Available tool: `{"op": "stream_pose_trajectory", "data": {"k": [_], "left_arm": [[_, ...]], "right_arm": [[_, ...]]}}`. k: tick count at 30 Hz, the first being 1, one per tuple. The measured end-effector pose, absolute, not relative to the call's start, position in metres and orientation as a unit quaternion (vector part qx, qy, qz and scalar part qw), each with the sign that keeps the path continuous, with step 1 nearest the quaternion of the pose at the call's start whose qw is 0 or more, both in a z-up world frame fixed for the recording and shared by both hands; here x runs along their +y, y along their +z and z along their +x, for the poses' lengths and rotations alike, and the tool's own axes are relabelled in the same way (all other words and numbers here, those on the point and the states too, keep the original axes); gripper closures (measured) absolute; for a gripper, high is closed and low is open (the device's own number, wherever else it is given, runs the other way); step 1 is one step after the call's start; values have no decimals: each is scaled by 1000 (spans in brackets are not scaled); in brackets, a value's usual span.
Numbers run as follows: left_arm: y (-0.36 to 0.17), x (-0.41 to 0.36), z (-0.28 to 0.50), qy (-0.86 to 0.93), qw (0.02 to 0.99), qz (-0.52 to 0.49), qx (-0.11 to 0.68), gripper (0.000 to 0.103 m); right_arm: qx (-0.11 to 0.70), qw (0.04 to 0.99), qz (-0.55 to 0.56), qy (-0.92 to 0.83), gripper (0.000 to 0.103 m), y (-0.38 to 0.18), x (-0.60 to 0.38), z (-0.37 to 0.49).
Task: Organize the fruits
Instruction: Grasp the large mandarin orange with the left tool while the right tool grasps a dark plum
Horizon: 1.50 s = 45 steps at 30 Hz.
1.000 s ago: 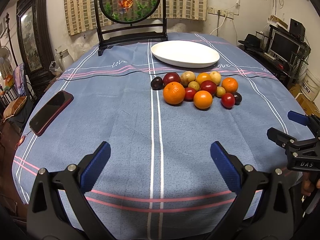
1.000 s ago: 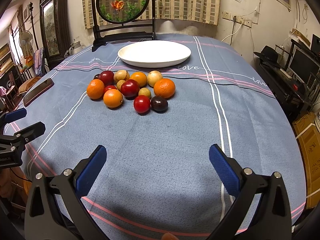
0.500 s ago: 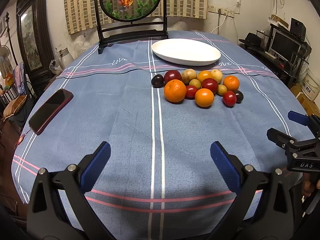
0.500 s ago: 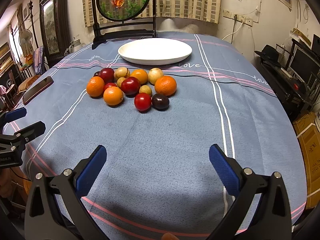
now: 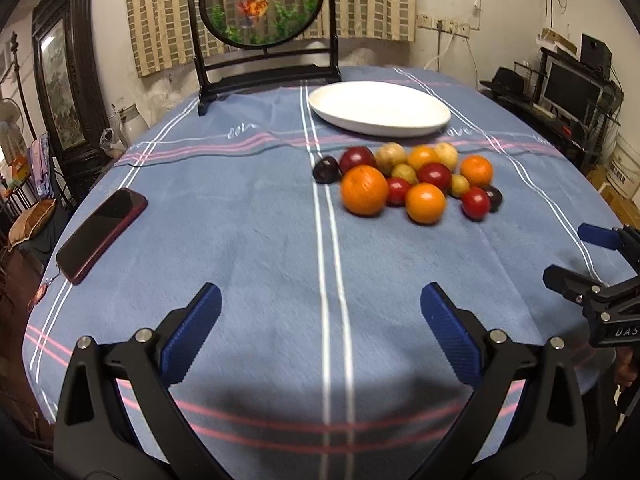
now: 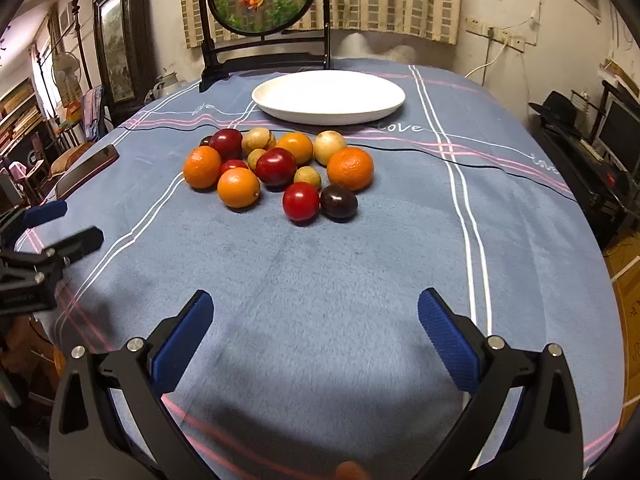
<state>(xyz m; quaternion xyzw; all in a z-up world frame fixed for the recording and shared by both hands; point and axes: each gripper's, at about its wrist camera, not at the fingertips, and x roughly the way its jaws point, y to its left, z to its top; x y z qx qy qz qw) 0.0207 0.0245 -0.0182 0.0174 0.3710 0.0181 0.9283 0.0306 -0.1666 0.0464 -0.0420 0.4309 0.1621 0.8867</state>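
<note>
A cluster of fruit (image 5: 408, 184) lies on the blue tablecloth: oranges, red plums, dark plums and small yellow-brown fruits. It also shows in the right wrist view (image 6: 276, 172). An empty white oval plate (image 5: 380, 109) (image 6: 328, 97) sits just behind the fruit. My left gripper (image 5: 320, 332) is open and empty, well short of the fruit. My right gripper (image 6: 316, 332) is open and empty, also short of the fruit; it shows at the right edge of the left wrist view (image 5: 588, 260).
A dark red phone (image 5: 102, 234) lies on the cloth at the left. A round goldfish screen on a black stand (image 5: 264, 20) stands at the table's far edge. Shelves and monitors (image 5: 572, 84) crowd the right side of the room.
Both grippers have moved slightly forward towards the fruit, which now looks a little larger and nearer. Both stay open.
</note>
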Motion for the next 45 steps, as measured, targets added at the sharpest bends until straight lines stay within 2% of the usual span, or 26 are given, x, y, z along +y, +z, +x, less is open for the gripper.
{"op": "stream_pose_trajectory", "data": {"k": [3,5,8,12,16,18,21,22,24,30,34,39,45], "left_arm": [[-21,32,32,16,928,8,372,2],[-24,35,40,14,926,7,376,2],[-29,38,50,7,925,12,380,2],[-29,42,63,-10,926,7,377,2],[-30,43,77,-33,926,-3,376,3],[-31,43,85,-41,925,-4,379,7],[-33,40,101,-62,919,-11,388,22],[-34,39,105,-65,918,-12,391,31],[-36,38,114,-74,914,-15,398,36],[-39,30,131,-106,910,-20,400,36],[-49,31,147,-111,898,-36,425,37],[-53,33,158,-123,890,-61,435,40],[-57,28,172,-144,879,-75,448,56]], "right_arm": [[445,877,-27,178,1,43,-167,48],[441,875,-16,196,6,44,-167,59],[441,875,-33,195,34,42,-163,77],[472,861,-24,191,50,30,-168,102],[477,859,-14,188,55,25,-175,115],[477,858,-11,190,56,23,-176,119],[482,855,-12,193,57,19,-175,128],[483,854,-11,194,57,18,-174,130],[486,851,-3,200,59,15,-174,135],[487,844,18,224,64,15,-176,142],[490,837,34,241,74,14,-175,148],[483,835,64,254,74,15,-181,149],[483,831,84,262,74,15,-185,149]]}}
